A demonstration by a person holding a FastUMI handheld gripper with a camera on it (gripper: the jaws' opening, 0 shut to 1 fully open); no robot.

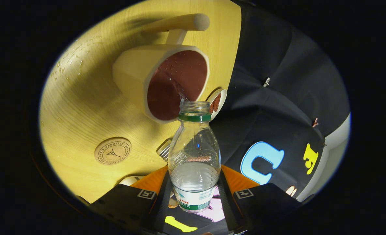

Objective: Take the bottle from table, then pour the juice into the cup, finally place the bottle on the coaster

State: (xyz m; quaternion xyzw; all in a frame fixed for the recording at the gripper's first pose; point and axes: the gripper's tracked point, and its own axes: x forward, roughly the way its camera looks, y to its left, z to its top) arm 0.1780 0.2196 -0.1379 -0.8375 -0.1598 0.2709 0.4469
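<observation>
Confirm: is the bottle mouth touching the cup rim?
Cannot tell: in the gripper view the bottle mouth overlaps the cup rim, with no visible gap or contact.

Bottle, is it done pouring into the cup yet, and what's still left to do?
Picking up is done: the gripper is shut on the bottle, both fingers pressing its sides. Pouring is in hand: the open bottle is tipped toward the cup, and a thin stream leaves its mouth into it. Liquid remains in the bottle. Left to do: set the bottle on the round coaster, which lies bare on the table.
</observation>
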